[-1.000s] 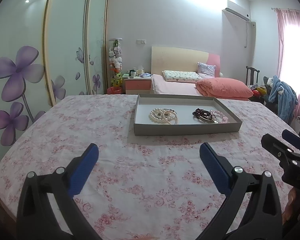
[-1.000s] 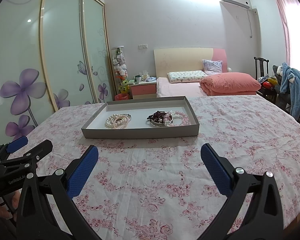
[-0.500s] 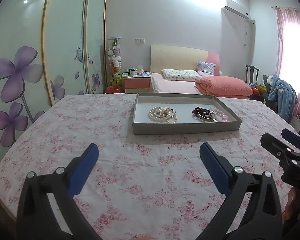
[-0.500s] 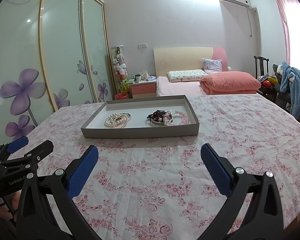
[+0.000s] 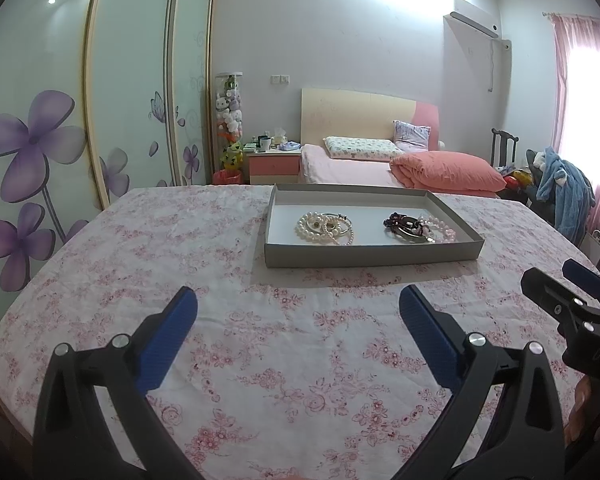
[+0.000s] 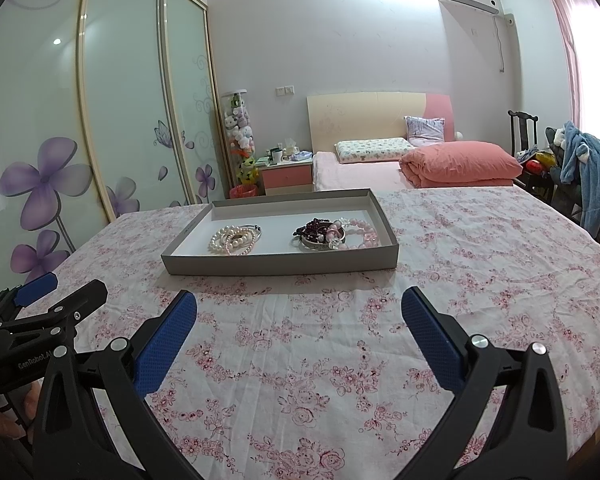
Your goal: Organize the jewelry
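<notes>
A shallow grey tray (image 5: 372, 255) (image 6: 276, 268) lies on a table with a pink floral cloth (image 5: 260, 340). In it are a coil of white pearls with a silver bangle (image 5: 326, 228) (image 6: 234, 238) on the left and a heap of dark red and pink bead bracelets (image 5: 418, 228) (image 6: 334, 232) on the right. My left gripper (image 5: 298, 308) is open and empty, over the cloth short of the tray. My right gripper (image 6: 300, 308) is open and empty too, beside it; it also shows at the right edge of the left wrist view (image 5: 568, 288).
A wardrobe with purple flower doors (image 5: 40, 152) stands on the left. Behind the table are a bed with a pink quilt (image 5: 448, 172), a pink nightstand (image 5: 274, 166), and a chair draped with blue clothing (image 5: 564, 196) at the right.
Both views have shifted only slightly; the tray sits a touch lower in the left view. Both grippers stay open and empty.
</notes>
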`<action>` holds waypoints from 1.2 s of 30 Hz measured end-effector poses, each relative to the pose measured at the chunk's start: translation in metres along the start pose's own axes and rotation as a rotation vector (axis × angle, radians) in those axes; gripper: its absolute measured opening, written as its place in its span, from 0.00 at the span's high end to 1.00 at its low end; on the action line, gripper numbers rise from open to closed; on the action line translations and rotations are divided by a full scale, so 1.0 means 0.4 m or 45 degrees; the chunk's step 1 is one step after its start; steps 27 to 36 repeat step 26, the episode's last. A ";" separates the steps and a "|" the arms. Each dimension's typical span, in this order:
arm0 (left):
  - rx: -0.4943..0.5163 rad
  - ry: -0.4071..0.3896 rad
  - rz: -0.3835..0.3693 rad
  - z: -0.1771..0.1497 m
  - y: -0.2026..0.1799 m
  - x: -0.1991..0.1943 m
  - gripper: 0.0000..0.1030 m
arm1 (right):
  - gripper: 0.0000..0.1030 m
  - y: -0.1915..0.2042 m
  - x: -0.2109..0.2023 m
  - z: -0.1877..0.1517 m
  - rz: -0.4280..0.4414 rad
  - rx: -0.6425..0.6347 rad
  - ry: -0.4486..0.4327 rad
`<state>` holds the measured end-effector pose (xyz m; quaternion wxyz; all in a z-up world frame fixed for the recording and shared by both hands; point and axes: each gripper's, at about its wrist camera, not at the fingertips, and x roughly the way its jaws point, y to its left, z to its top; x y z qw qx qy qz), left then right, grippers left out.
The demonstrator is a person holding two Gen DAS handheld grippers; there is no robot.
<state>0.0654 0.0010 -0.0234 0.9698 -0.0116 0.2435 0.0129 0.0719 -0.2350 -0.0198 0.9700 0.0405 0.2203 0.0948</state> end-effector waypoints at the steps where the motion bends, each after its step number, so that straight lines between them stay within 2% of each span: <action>1: -0.001 0.001 -0.001 0.000 0.000 0.000 0.04 | 0.02 -0.001 0.002 -0.002 0.000 0.000 0.001; 36: -0.001 0.000 -0.005 -0.003 -0.003 -0.003 0.04 | 0.02 -0.001 0.002 -0.010 -0.001 0.003 0.006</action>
